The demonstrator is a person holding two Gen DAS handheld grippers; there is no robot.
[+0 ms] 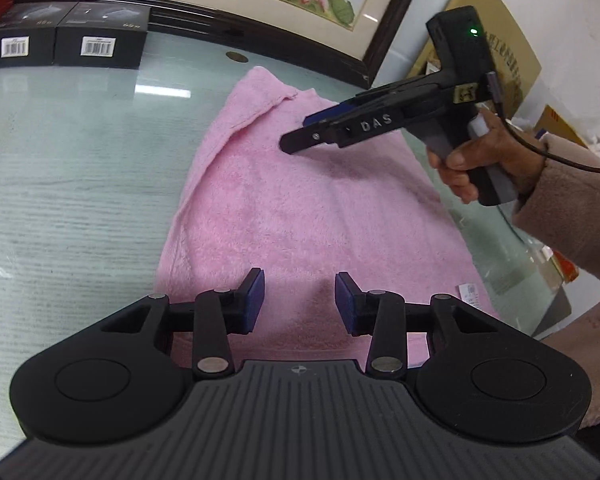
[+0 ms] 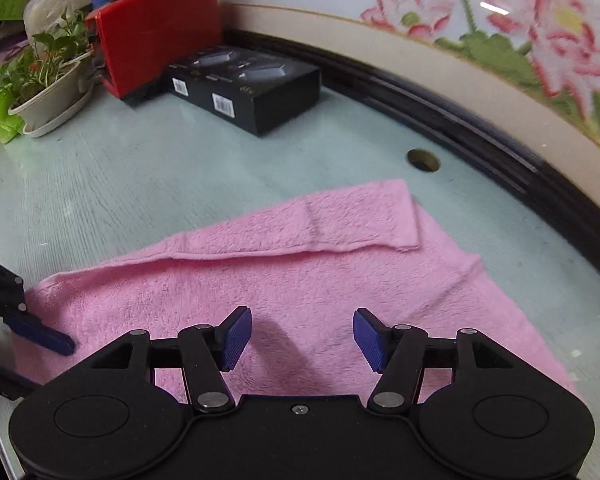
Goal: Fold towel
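The pink towel (image 1: 300, 208) is seen lying on the glass worktop (image 1: 80, 184), already doubled, with a loose flap (image 2: 360, 220) turned over along its far edge. The left gripper (image 1: 300, 300) is held low over the near hem, fingers (image 1: 256, 300) spread, nothing between them. The right gripper (image 2: 302, 338) is poised above the middle of the cloth, fingers (image 2: 236, 338) likewise parted and empty. Trouble is judged possible here: if only the top layer is pinched, the fold could be peeled apart. The crooked flap may be trapped inside the next fold. On slick glass, the whole towel could be dragged rather than lifted.
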